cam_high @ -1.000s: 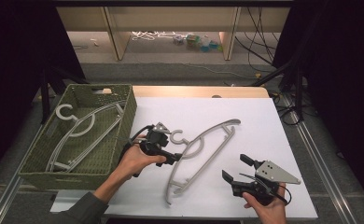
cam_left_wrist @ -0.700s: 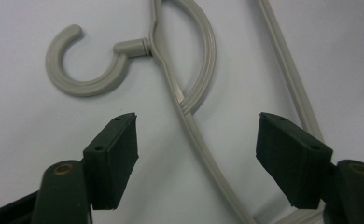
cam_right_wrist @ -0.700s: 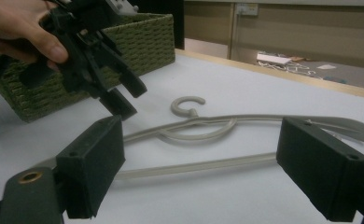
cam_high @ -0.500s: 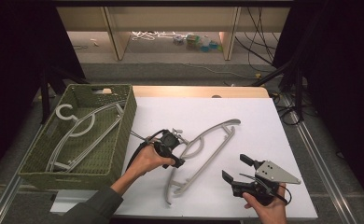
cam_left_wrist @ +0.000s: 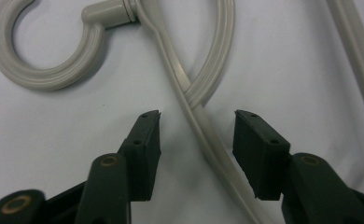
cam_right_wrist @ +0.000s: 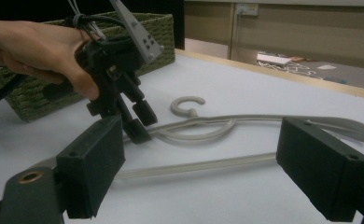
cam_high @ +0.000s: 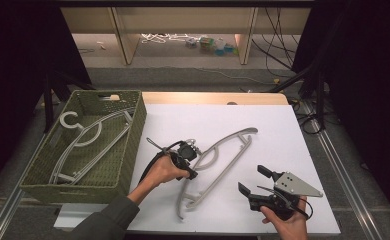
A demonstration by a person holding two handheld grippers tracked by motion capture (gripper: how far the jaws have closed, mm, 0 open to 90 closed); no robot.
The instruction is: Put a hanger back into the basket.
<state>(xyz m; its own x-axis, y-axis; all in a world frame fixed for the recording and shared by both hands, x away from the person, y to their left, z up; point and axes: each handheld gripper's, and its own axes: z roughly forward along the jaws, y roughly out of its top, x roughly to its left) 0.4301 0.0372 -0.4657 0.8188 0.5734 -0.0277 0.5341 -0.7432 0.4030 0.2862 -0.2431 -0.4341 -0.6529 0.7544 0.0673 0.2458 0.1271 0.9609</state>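
While the left claw (cam_left_wrist: 196, 140) has just been closing astride the grey hanger's (cam_high: 218, 167) arm (pads not yet touching) at table centre, basket (cam_high: 133, 145) at nine o'clock, it should squeeze squarely below the hook.

Matt plastic on a matt white tabletop (cam_high: 283, 130)

Grey ribbed plastic hanger (cam_high: 218, 160); woven green basket (cam_high: 133, 145); matt black rubbery gripper pads (cam_left_wrist: 147, 140).
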